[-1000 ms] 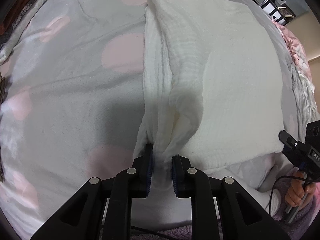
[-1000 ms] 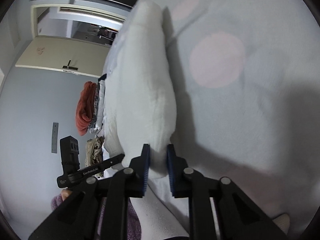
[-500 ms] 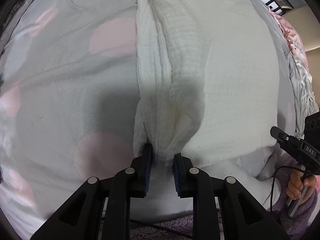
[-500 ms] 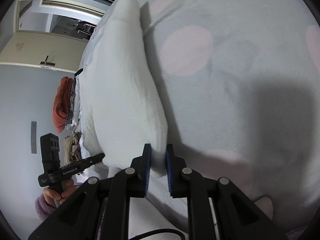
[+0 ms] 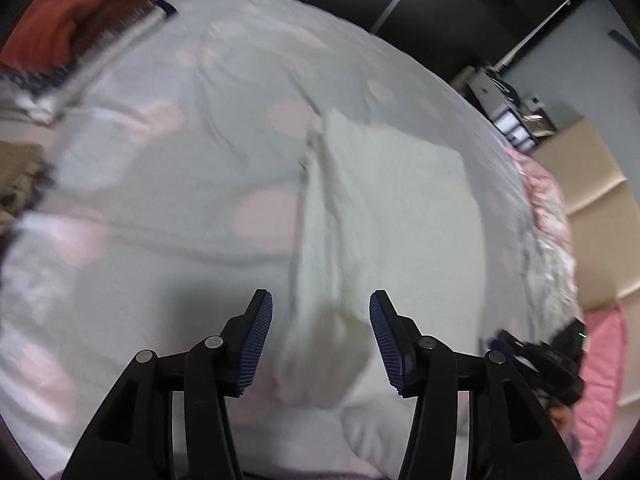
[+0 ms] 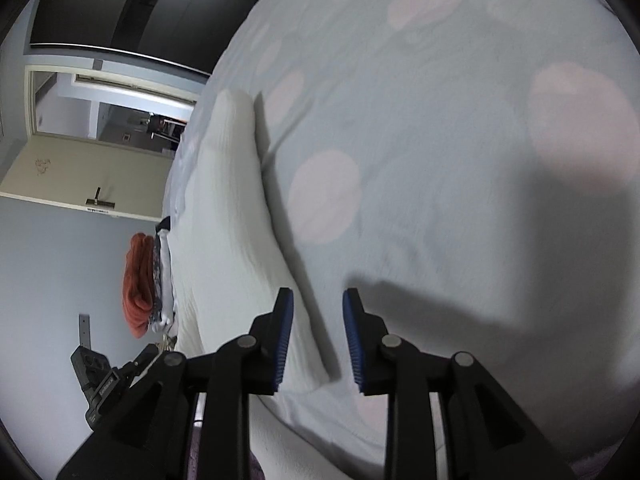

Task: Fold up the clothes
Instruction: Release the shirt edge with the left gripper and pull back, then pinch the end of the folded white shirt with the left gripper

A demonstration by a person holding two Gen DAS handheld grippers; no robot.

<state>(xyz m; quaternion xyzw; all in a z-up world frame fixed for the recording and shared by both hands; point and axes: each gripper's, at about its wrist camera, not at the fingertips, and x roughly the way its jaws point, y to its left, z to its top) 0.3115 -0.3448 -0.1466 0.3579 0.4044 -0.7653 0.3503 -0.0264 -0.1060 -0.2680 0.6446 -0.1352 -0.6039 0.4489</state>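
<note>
White folded cloth (image 5: 384, 216) now lies released on the dotted bedspread (image 5: 160, 200), both the left gripper (image 5: 321, 338) and right gripper (image 6: 317, 338) having just opened off its near corners, so this fold looks finished.

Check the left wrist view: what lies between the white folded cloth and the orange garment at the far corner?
In the left wrist view, only bare grey bedspread with pink dots lies between the white cloth and the orange garment.
</note>
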